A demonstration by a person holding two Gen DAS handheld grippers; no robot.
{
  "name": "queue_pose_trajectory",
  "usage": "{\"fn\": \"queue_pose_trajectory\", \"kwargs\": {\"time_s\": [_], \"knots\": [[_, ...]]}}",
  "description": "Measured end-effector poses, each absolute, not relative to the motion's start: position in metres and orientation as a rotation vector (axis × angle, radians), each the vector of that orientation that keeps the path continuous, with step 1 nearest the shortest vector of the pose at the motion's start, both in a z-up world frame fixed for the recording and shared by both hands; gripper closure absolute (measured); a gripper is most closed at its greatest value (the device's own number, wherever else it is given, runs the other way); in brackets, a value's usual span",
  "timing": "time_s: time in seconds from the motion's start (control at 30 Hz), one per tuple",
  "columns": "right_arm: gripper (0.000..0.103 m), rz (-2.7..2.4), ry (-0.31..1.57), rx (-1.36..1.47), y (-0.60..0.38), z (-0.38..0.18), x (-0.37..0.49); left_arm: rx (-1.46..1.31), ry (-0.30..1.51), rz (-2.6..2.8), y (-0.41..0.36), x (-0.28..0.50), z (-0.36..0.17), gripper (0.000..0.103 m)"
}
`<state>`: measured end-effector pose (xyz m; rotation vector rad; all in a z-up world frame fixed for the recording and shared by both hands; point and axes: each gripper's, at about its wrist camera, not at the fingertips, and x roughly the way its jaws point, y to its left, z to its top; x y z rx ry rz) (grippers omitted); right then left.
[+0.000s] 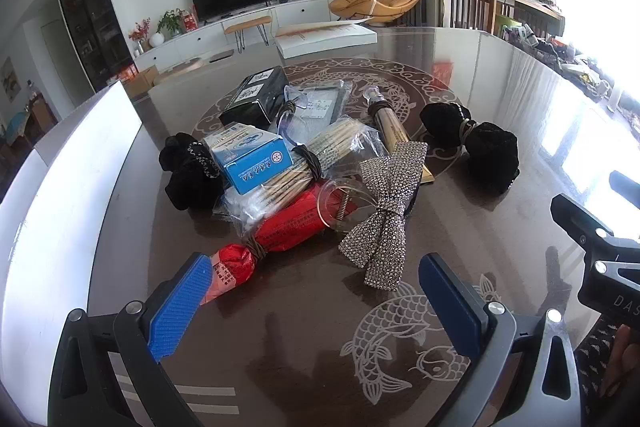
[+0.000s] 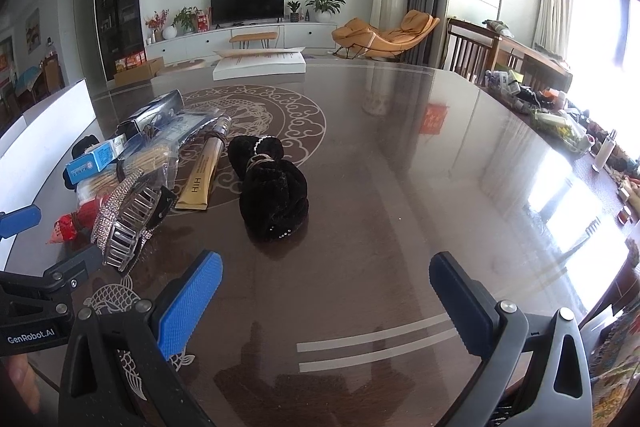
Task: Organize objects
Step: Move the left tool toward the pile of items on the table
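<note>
Both grippers hover above the dark glossy tabletop [image 2: 400, 187], jaws wide apart, nothing between them. The left gripper [image 1: 316, 307] faces the pile: a red packet [image 1: 288, 227] tied w/ cord lies closest, near its left pad. A rhinestone bow clip [image 1: 384, 215] rests just right of the packet, and a blue box [image 1: 252, 159] sits on a bundle of sticks [image 1: 316, 163] behind. The right gripper [image 2: 328, 307] points at a black velvet scrunchie [image 2: 272, 195], lying apart from the pile, beside a gold tube [image 2: 204, 179].
</note>
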<state>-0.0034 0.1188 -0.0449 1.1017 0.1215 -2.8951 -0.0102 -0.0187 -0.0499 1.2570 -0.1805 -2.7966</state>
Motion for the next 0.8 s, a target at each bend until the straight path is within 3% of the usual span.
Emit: {"fn": "queue_pose_trajectory", "kwargs": {"time_s": [0.8], "knots": [[0.0,-2.86,0.143,1.158,0.115,-0.055,-0.008,1.32,-0.184,-2.757,-0.026,-0.013,-0.065,0.0]]}}
